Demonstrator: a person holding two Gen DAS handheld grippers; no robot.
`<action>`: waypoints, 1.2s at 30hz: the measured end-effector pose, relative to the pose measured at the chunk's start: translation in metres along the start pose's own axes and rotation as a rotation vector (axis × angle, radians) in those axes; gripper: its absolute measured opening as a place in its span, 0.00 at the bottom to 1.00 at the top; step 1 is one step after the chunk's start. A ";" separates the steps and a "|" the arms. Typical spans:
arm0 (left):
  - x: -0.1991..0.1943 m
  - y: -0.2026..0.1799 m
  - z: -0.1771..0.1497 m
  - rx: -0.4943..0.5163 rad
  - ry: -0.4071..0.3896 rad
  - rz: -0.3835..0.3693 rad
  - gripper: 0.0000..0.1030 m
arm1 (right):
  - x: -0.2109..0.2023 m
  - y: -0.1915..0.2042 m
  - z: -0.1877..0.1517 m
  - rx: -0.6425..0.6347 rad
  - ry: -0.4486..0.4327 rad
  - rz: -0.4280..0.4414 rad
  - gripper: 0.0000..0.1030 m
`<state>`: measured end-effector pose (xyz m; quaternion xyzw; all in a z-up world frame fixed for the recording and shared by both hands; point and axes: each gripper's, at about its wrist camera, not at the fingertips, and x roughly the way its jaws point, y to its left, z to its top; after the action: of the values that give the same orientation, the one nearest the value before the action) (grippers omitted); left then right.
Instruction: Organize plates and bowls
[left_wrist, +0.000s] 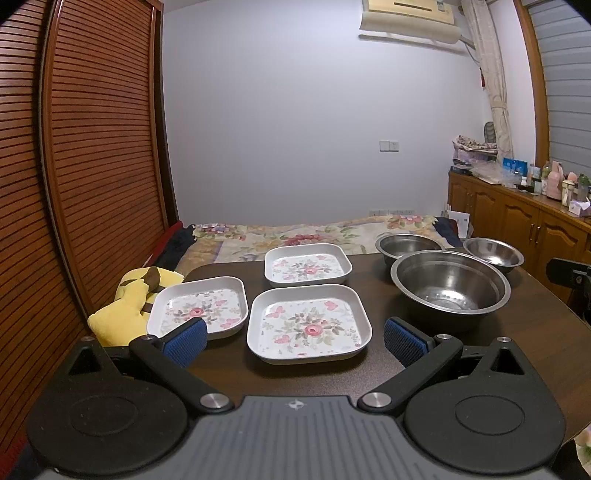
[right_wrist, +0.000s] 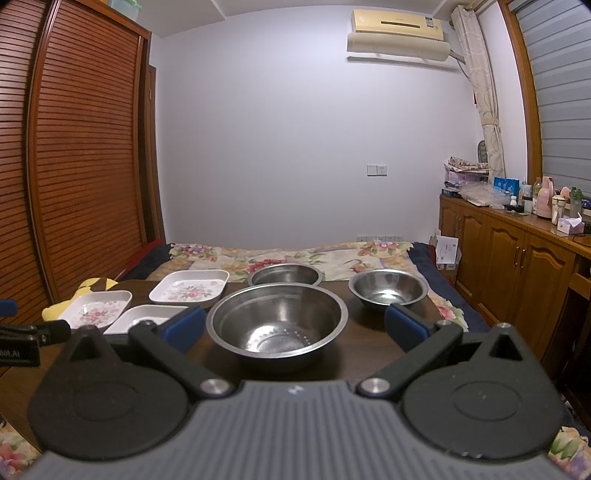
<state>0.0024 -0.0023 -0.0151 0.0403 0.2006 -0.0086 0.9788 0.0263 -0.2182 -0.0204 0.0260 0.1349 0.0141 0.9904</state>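
Three square white floral plates lie on the dark table (left_wrist: 229, 369): a near one (left_wrist: 308, 325), a left one (left_wrist: 199, 308) and a far one (left_wrist: 306, 264). Three steel bowls stand to the right: a large one (left_wrist: 450, 286), a far one (left_wrist: 408, 245) and a small one (left_wrist: 493, 253). My left gripper (left_wrist: 295, 341) is open and empty, in front of the near plate. My right gripper (right_wrist: 295, 325) is open and empty, in front of the large bowl (right_wrist: 277, 321). The small bowl (right_wrist: 388, 288), the far bowl (right_wrist: 284, 275) and the plates (right_wrist: 188, 286) also show in the right wrist view.
A yellow plush toy (left_wrist: 125, 306) lies at the table's left edge. A bed with a floral cover (left_wrist: 295, 232) lies beyond the table. A slatted wooden wardrobe (left_wrist: 74, 166) stands left, and a wooden cabinet (left_wrist: 517, 218) with bottles stands right.
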 end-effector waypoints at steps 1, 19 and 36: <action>0.000 0.000 0.000 0.001 0.000 0.000 1.00 | 0.000 0.000 0.000 0.000 0.000 0.001 1.00; -0.001 0.000 0.001 0.000 -0.004 -0.002 1.00 | 0.000 0.002 -0.002 0.001 0.002 0.003 1.00; 0.006 0.004 -0.002 -0.006 0.025 -0.008 1.00 | 0.006 0.006 -0.005 -0.001 0.022 0.017 1.00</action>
<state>0.0071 0.0022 -0.0190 0.0369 0.2129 -0.0112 0.9763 0.0306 -0.2118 -0.0260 0.0268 0.1457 0.0229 0.9887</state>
